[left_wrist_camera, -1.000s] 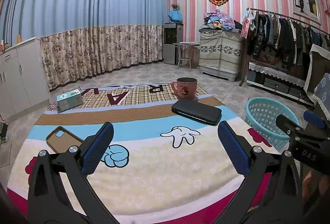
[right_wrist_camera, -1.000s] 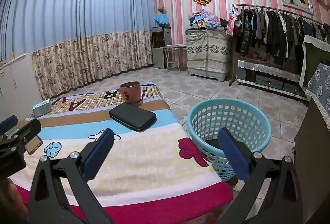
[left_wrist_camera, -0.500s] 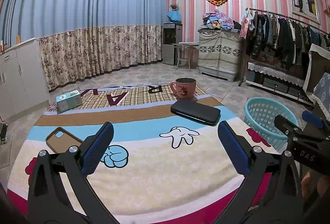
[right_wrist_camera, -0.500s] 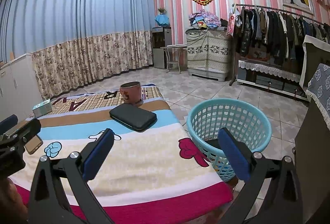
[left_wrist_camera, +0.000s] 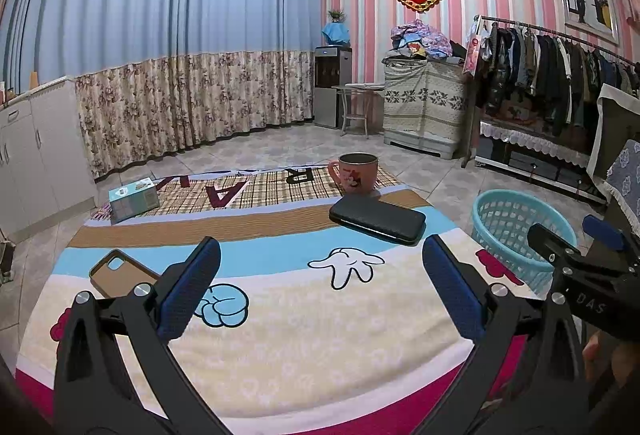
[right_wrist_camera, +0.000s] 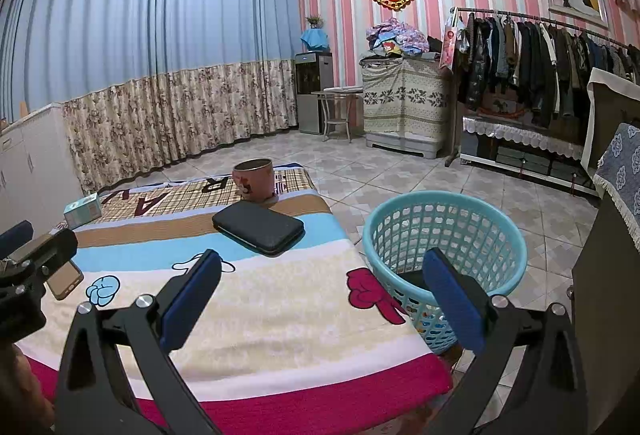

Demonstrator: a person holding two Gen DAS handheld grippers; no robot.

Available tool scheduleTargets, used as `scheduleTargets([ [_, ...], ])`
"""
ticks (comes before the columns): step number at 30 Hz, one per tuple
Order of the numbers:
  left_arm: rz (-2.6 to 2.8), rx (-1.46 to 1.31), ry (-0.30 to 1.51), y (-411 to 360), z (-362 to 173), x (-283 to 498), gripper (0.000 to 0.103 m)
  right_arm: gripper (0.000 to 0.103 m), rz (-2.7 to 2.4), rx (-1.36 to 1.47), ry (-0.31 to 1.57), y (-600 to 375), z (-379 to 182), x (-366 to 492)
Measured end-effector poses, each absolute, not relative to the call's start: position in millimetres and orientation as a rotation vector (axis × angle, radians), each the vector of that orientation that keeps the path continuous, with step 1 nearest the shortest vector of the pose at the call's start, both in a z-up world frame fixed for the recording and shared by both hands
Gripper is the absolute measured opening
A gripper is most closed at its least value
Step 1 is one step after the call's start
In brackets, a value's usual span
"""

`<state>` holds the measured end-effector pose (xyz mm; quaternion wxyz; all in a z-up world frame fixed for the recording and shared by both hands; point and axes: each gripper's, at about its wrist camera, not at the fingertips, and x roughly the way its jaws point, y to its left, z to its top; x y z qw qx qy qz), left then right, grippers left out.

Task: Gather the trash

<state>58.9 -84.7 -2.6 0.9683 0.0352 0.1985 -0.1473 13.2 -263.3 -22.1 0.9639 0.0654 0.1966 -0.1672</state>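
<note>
Little has changed over the last second: in both views the scene sits almost exactly as it did, with only a slight drift of the cameras. We hold the left claw [left_wrist_camera: 320, 287] and the right claw [right_wrist_camera: 320, 295] with their blue pads wide apart and nothing between them, low in the frame above the cartoon-print cloth [left_wrist_camera: 280, 335] on the surface.

We see no obvious trash on the cloth. What lies there is a black case [left_wrist_camera: 378, 219] right of centre, a pink mug [left_wrist_camera: 357, 173] just behind it, a small teal box [left_wrist_camera: 134, 197] at the upper left and a brown phone case [left_wrist_camera: 120, 273] at the left edge. The blue basket [right_wrist_camera: 440, 239] stands on the floor at the right, just beside the surface; whether anything lies in it we cannot tell.

We judge that either nothing has yet been picked or the collecting is finished.
</note>
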Motion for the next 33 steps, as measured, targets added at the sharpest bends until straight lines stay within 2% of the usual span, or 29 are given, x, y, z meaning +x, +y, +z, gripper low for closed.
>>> scheduleTargets([
  [33, -0.308, 0.076, 0.391, -83.8, 1.2, 57.4, 0.098, 0.099, -0.338, 0.137, 0.399, -264.1, -21.4, 13.4],
])
